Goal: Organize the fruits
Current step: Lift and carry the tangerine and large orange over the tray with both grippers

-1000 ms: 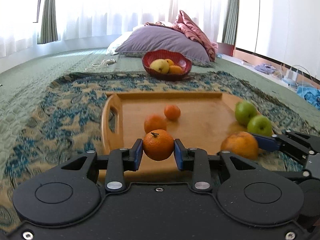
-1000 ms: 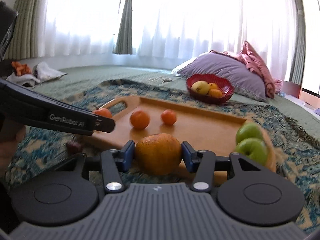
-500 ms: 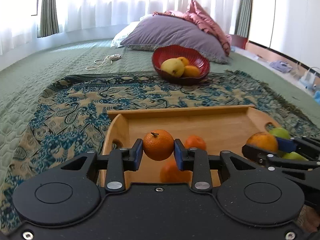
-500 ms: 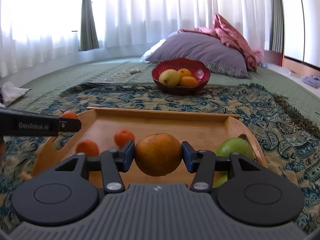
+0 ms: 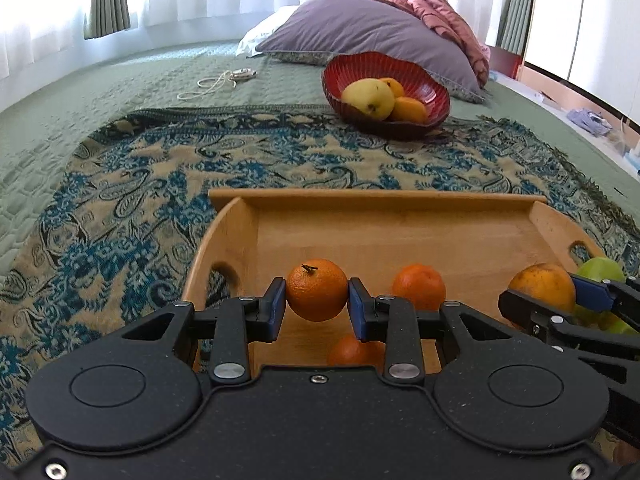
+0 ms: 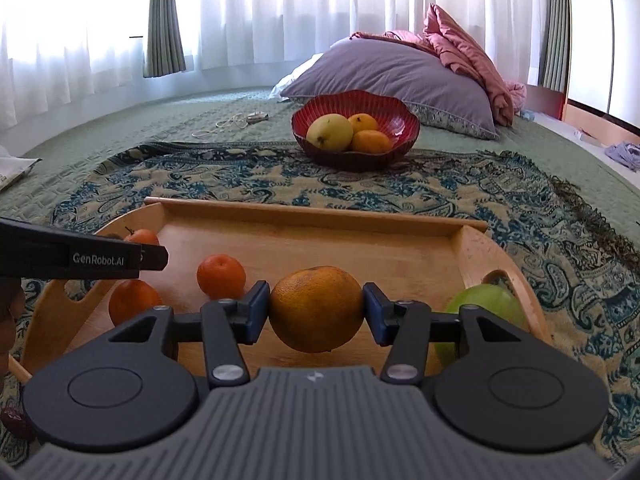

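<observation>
My left gripper [image 5: 317, 307] is shut on a small tangerine [image 5: 316, 290] and holds it above the wooden tray [image 5: 376, 200]. My right gripper [image 6: 316, 314] is shut on a large orange [image 6: 316, 308], also above the tray [image 6: 312, 212]; it shows at the right of the left wrist view [image 5: 542, 286]. Two more tangerines [image 6: 221, 276] [image 6: 132, 306] and green apples [image 6: 486, 304] lie in the tray. A red bowl [image 6: 356, 118] beyond the tray holds a yellow pear [image 6: 330, 132] and two oranges.
The tray sits on a blue patterned throw [image 5: 120, 200] over a green quilted bed. A purple pillow [image 6: 396, 74] and pink blanket lie behind the bowl. A white cord [image 5: 216, 82] lies at the far left. A dark red fruit [image 6: 14, 422] lies beside the tray.
Both grippers have risen and moved forward over the tray with their fruit. The red bowl now looks nearer.
</observation>
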### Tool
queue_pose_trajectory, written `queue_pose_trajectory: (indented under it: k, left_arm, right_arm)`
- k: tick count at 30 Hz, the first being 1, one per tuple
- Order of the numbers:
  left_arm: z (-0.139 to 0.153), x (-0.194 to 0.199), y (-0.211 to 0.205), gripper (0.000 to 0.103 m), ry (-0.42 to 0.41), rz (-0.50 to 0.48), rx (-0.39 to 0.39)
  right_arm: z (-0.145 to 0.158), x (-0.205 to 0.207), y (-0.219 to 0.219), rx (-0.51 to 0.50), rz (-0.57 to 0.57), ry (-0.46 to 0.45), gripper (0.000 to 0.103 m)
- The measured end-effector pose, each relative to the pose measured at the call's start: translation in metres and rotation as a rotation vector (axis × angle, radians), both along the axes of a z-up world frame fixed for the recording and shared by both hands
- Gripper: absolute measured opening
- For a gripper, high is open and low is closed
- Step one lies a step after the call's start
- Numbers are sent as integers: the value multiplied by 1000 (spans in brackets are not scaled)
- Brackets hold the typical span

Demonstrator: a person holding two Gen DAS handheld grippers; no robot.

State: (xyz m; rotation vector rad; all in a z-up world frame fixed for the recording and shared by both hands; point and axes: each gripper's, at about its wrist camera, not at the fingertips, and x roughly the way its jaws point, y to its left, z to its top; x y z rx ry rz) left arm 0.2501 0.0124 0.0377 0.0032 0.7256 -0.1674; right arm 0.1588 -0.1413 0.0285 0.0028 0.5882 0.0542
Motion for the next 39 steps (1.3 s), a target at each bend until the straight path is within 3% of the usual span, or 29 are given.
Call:
queue_pose_trajectory:
  k: [14,32,35,39]
  left_arm:
    - [-5,6,1,31,12,13,16]
    - [-6,12,9,32,56,41,-27]
    - [-5,11,8,34,56,39,-21]
    - [-3,9,7,45,52,42,-19]
  right_arm:
    - [-9,3,-2,-2,-1,22,55]
    - [-9,2,-1,-10,7,28,57]
    - [-9,1,0,-10,9,29,58]
    - [-8,1,1,-17,14,29,58]
